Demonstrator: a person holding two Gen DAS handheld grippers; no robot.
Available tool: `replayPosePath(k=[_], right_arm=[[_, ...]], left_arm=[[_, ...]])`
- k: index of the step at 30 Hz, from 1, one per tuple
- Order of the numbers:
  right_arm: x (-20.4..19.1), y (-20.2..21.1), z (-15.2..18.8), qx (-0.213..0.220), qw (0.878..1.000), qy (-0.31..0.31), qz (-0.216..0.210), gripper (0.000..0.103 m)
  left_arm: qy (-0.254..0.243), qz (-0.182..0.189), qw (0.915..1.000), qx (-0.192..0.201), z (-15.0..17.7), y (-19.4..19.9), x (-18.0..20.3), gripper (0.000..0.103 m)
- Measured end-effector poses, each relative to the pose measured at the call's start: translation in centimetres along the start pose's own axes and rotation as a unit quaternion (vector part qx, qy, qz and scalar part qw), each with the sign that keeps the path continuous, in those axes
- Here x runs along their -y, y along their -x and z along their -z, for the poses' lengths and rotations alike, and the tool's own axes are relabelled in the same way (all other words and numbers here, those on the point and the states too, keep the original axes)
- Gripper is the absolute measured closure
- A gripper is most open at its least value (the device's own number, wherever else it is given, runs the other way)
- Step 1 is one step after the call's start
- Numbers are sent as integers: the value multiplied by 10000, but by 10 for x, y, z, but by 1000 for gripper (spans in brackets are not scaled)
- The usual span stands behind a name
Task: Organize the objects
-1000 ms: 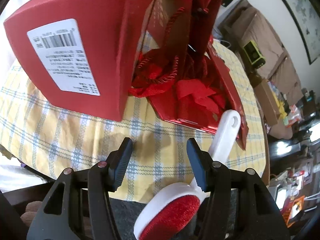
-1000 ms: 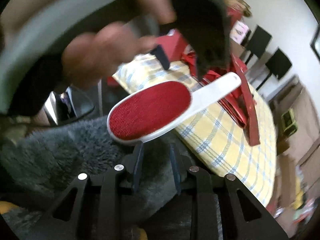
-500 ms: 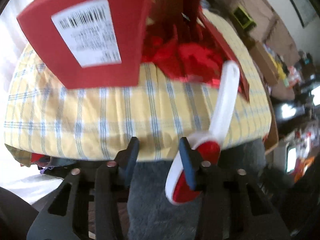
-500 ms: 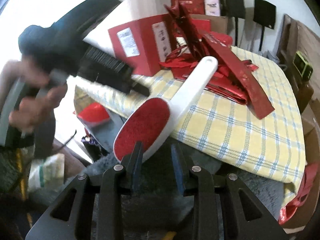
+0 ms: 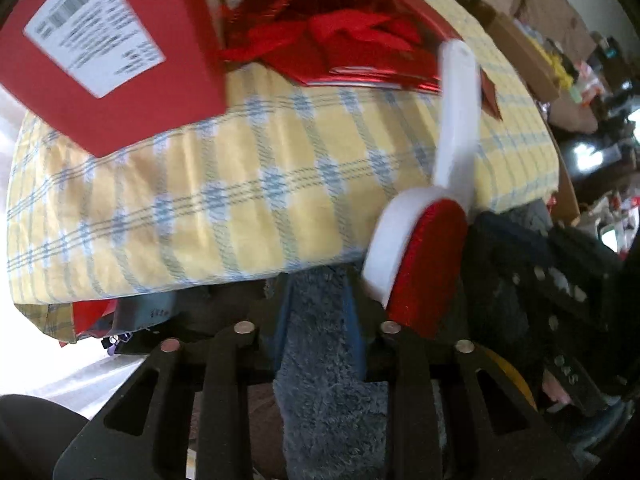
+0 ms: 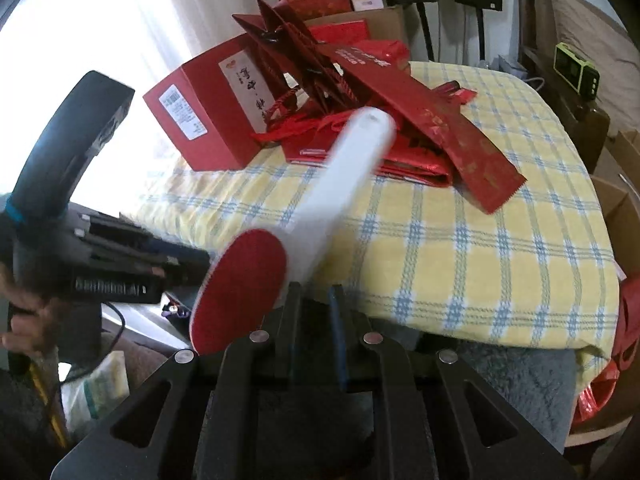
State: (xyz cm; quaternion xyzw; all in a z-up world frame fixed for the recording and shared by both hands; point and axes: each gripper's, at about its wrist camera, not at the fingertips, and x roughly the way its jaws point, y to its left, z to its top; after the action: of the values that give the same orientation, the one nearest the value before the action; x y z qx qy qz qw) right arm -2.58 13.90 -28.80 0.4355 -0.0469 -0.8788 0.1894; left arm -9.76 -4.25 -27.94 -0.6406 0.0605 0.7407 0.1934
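A white lint brush with a red pad (image 6: pixel 280 240) is held in my right gripper (image 6: pixel 314 300), which is shut on the brush's head edge; the handle points out over the table. The same brush (image 5: pixel 432 216) shows in the left wrist view, to the right of my left gripper (image 5: pixel 320 300). My left gripper is open and empty, low in front of the table's near edge. A red box with a white label (image 5: pixel 108 52) stands on the yellow checked tablecloth (image 5: pixel 240 184).
Red gift bags, ribbons and a long red envelope (image 6: pixel 432 120) lie piled on the table behind the box (image 6: pixel 208 116). A grey fluffy cover (image 5: pixel 324 380) lies below the table edge. The left hand-held gripper body (image 6: pixel 80 208) is at the left.
Both grippers have drawn back from the table. The brush has swung with the right gripper, its handle now more upright. The left gripper has narrowed somewhat but holds nothing.
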Motion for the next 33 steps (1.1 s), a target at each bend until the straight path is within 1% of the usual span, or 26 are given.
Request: replayPosePath(k=[3, 6, 7, 11, 15, 16, 17, 18, 19, 21, 23, 24, 26, 27, 29, 31, 33], right_arm=[[6, 0, -7, 73, 9999, -118, -16, 91], [8, 1, -15, 181, 9996, -174, -136, 91], [7, 1, -18, 203, 9996, -148, -124, 91], [4, -4, -25, 214, 9992, -131, -300, 91], [5, 5, -17, 111, 9997, -200, -107, 90], [6, 8, -14, 68, 9997, -250, -48, 81], [6, 10, -9, -38, 9995, -328, 14, 61], [5, 11, -5, -215, 9990, -377, 54, 51], [1, 11, 0, -407, 9985, -363, 62, 40], [-12, 10, 8, -691, 9974, -216, 13, 40], [-29, 7, 15, -839, 9965, -29, 9, 39], [-36, 5, 17, -875, 9961, 74, 70, 39], [-51, -4, 20, -919, 9947, 321, 335, 31], [-54, -9, 22, -978, 9935, 381, 451, 30], [-58, -20, 28, -1090, 9913, 407, 610, 30], [-57, -27, 31, -1148, 9904, 382, 665, 30], [-55, -33, 34, -1154, 9899, 427, 700, 34]], left_arm=[[-107, 56, 9999, -56, 1, 1, 5, 85], [-183, 172, 9996, -90, 1, 1, 12, 85], [-237, 181, 9995, -132, 2, 0, 14, 85], [-444, 206, 9982, -353, 5, -4, 20, 85], [-170, 214, 9996, -82, -1, 17, 2, 81], [-45, 197, 9998, 14, -3, 24, -6, 79], [88, 155, 9998, 106, -4, 30, -13, 75], [250, 88, 9994, 208, -6, 35, -20, 73], [425, 22, 9986, 309, -8, 40, -26, 68], [731, -15, 9963, 460, -13, 45, -35, 59], [1079, 29, 9923, 614, -15, 46, -47, 38], [1244, 8, 9896, 724, -17, 48, -50, 36], [1437, -30, 9854, 913, -14, 50, -57, 35], [1551, 35, 9827, 1010, -15, 53, -62, 35], [1693, 103, 9789, 1143, -16, 55, -61, 35], [1764, 164, 9761, 1260, -16, 58, -62, 35], [1817, 190, 9744, 1313, -16, 55, -57, 35]])
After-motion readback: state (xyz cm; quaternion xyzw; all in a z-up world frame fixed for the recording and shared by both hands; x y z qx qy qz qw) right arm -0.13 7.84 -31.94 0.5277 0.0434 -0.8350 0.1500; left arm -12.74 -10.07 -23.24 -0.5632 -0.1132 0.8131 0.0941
